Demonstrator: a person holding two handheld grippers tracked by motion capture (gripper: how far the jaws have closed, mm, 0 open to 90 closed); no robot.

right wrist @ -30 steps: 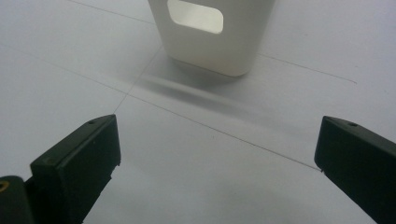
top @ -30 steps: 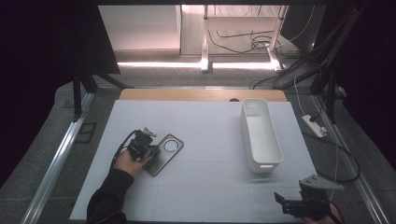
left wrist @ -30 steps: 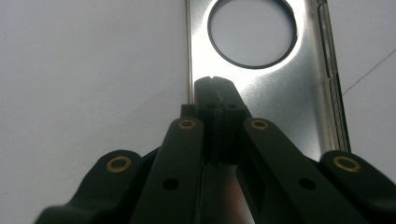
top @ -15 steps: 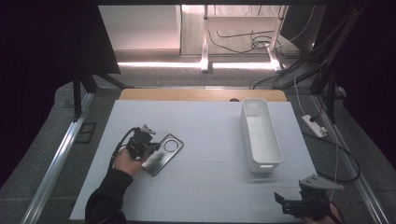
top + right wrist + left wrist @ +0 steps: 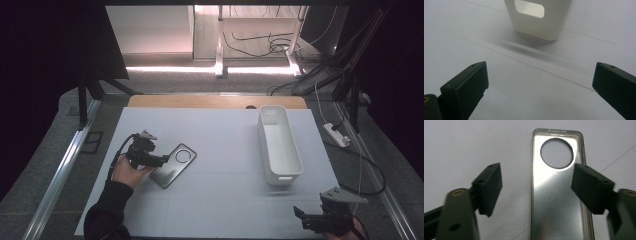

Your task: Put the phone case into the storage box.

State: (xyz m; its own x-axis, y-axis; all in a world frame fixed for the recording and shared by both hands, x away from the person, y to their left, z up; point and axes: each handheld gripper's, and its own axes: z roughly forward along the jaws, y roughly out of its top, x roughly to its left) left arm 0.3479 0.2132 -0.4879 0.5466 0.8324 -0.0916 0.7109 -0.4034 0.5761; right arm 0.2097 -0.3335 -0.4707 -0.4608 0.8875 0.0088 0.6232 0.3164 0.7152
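A silvery grey phone case (image 5: 173, 165) with a round camera hole lies flat on the white table, left of centre. My left gripper (image 5: 160, 160) is held low at its left end and is open. In the left gripper view the case (image 5: 559, 202) runs up between the jaws of the left gripper (image 5: 537, 187). The right jaw overlaps the case's right edge, and the left jaw stands off over bare table. My right gripper (image 5: 311, 218) hovers near the table's front right corner, open and holding nothing. It (image 5: 540, 85) faces the white bin (image 5: 537, 17).
A long white bin (image 5: 278, 145) stands on the right half of the table (image 5: 225, 200), and nothing can be seen inside it. A wooden strip (image 5: 215, 101) borders the far edge. Metal rails flank both sides, and a power strip (image 5: 337, 135) with cables lies to the right.
The left hand and its gripper have shifted slightly to the left beside the phone case. The right gripper has stayed put.
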